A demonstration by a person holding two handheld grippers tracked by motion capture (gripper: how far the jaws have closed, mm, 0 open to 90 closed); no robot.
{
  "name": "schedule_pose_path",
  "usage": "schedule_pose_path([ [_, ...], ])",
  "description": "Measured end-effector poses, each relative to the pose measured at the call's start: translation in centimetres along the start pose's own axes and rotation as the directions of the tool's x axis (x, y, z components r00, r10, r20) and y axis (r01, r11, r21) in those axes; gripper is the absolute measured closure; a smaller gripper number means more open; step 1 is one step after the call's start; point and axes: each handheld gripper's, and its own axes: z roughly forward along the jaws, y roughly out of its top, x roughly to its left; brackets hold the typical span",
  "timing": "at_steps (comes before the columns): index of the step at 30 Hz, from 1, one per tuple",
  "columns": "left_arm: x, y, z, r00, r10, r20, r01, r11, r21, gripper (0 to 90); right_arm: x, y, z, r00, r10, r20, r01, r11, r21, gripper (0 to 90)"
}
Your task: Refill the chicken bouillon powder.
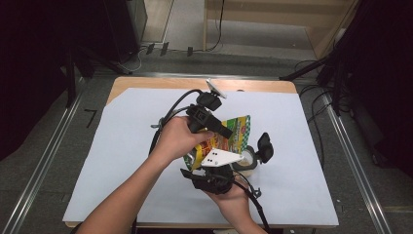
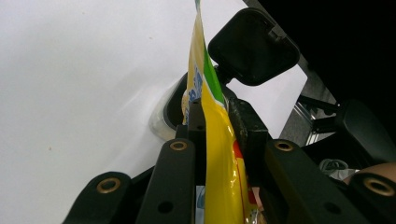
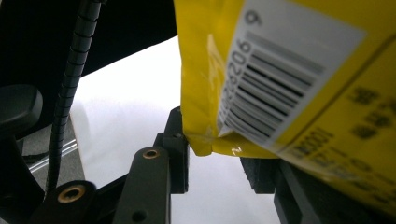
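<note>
A yellow and green snack bag [image 1: 236,129] hangs above the white paper, between both hands. My left gripper [image 1: 225,132] comes in from the upper left and is shut on it. In the left gripper view the bag [image 2: 219,140] runs edge-on between the pressed pads [image 2: 243,126]. My right gripper [image 1: 212,158], under its white three-cornered plate, reaches up from below. In the right gripper view the barcode corner of the bag [image 3: 280,70] dips between its jaws, which stand apart with white paper showing through; the right gripper [image 3: 217,149] is open. The bag covers most of the right pad.
White paper [image 1: 122,161] covers a wooden table [image 1: 146,83]. A pale ring like a tape roll [image 1: 247,160] lies just right of the hands, with a black rounded plate on a stalk [image 1: 265,146] beside it. Dark stands and cables ring the table.
</note>
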Motion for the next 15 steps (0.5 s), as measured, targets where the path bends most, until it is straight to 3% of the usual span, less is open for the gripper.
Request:
schedule_pose_path([
  [15,0.71,0.32,-0.03,0.9951,-0.076,0.062,0.073,0.996,0.051,78.7,0.05,-0.18,0.23,0.9995,-0.03,0.007,0.03,1.0,0.009,68.9],
])
